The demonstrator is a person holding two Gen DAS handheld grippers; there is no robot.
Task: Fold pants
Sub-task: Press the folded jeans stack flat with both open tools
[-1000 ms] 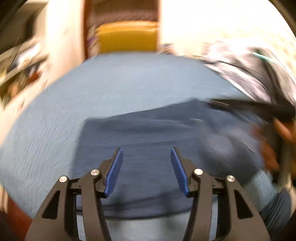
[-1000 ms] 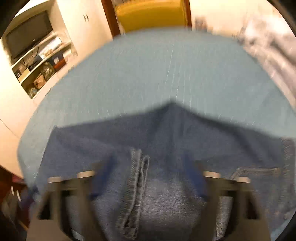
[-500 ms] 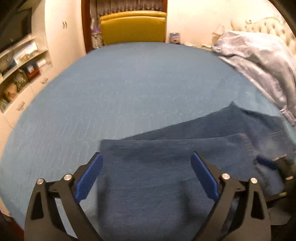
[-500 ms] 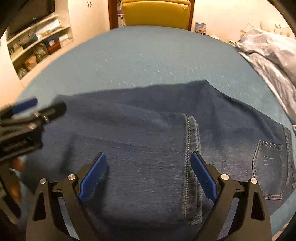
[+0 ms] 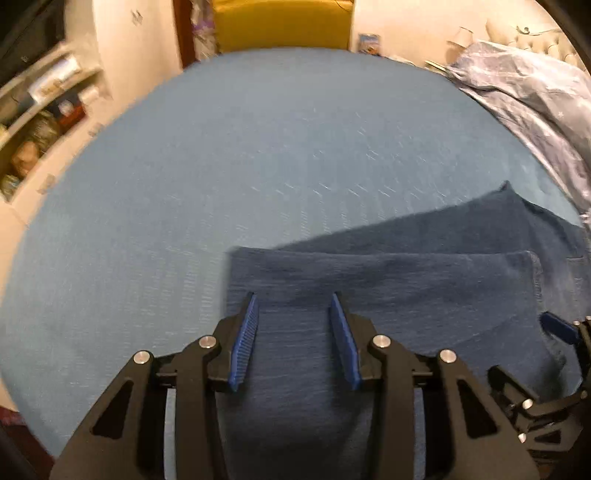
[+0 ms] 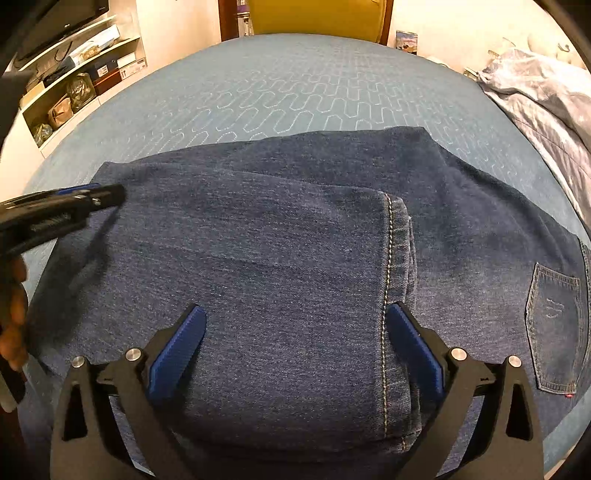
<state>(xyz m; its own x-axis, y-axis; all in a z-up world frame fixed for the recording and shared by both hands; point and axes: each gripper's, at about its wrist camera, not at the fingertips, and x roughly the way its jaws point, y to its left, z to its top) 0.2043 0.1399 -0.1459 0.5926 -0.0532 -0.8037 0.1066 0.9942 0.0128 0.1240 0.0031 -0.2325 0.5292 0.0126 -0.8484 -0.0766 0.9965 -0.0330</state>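
Observation:
Dark blue jeans (image 6: 280,251) lie folded on the blue bedspread (image 6: 295,92), with the leg hems (image 6: 397,258) laid over the upper part and a back pocket (image 6: 554,325) at the right. My right gripper (image 6: 295,314) is open and empty, low over the folded legs. My left gripper (image 5: 293,299) is open and empty above the folded left end of the jeans (image 5: 388,288). It also shows in the right wrist view (image 6: 74,199) at the left. The right gripper shows in the left wrist view (image 5: 561,328) at the far right.
A crumpled pale patterned duvet (image 6: 546,110) lies along the right side of the bed. A yellow chair (image 6: 314,14) stands beyond the far edge. Shelves with boxes and bags (image 6: 74,88) stand at the left. The far half of the bedspread (image 5: 277,147) is bare.
Both grippers let go of the jeans after laying the legs over. The right gripper opened wide. The left gripper's jaws narrowed from wide open, and it moved over the folded left end.

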